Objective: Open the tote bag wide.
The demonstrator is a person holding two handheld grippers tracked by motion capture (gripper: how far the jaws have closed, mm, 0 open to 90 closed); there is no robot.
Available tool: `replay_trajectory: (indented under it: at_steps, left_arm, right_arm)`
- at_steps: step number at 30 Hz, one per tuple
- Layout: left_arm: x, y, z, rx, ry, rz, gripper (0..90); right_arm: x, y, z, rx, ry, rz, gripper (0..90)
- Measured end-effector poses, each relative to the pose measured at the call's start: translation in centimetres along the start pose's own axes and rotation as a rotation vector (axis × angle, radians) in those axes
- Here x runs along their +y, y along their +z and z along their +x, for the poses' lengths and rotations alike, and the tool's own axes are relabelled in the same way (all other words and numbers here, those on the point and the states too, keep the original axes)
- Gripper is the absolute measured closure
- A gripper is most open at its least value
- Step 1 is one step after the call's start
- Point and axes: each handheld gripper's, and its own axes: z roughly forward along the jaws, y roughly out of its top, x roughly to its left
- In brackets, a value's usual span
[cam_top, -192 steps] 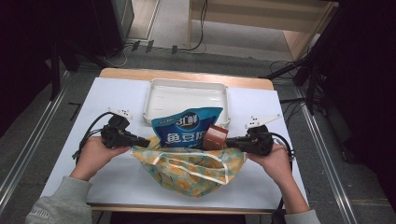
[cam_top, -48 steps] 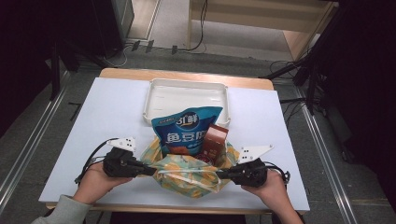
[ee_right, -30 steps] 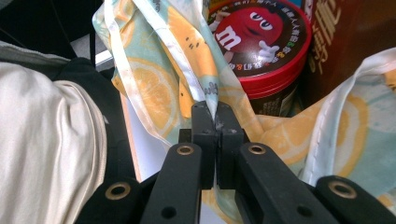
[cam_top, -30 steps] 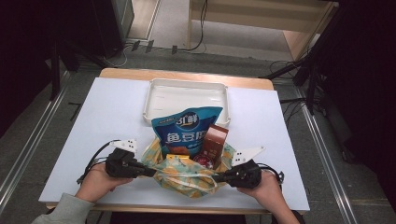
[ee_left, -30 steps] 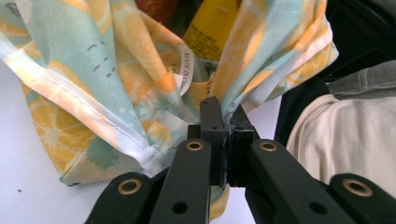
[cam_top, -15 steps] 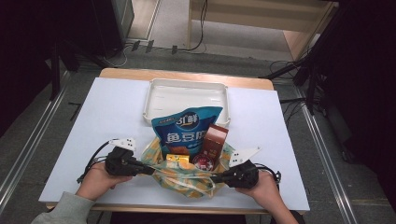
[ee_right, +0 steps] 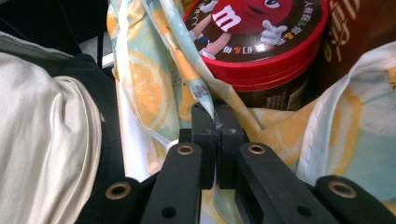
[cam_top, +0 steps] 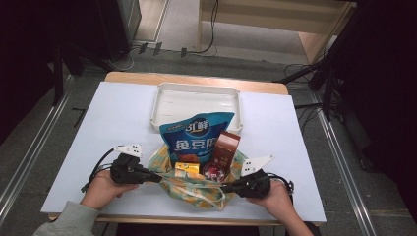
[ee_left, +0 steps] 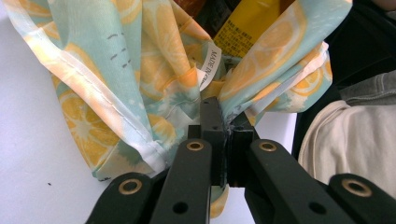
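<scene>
High view: left gripper (cam_top: 156,176) and right gripper (cam_top: 223,187) each clamp an edge of the lemon-print cloth bag (cam_top: 196,189) at the near table (cam_top: 98,118) edge. Compared with a few seconds back, both hands have come toward the person and closer together, so the bag mouth, then stretched wide, now bunches up around the snacks. Blue snack pouch (cam_top: 196,137), brown carton (cam_top: 226,147), yellow packet (cam_top: 187,169) and red-lidded candy tin (cam_top: 214,171) sit between the two jaw pairs; white tray (cam_top: 196,101) lies well beyond them, bare

Left gripper view: jaws fully closed, pinching bag fabric (ee_left: 140,84) right at the tips; yellow packet (ee_left: 243,23) just past the tips inside the folds

Right gripper view: jaws pressed together on a fabric hem (ee_right: 196,84); candy tin (ee_right: 257,37) just ahead of the tips, carton (ee_right: 364,32) behind it

Judgement: loading looks finished, the work has shifted to gathering the bag shut or lifting it; both grips look secure
</scene>
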Motion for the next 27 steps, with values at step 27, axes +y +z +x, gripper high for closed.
replay_trajectory:
  at_steps: [27]
  left_arm:
    - [-0.1,0.6,1.5,0.0,-0.03,0.021,89.6]
  right_arm:
    - [-0.6,1.4,-0.6,0.006,-0.01,0.029,90.0]
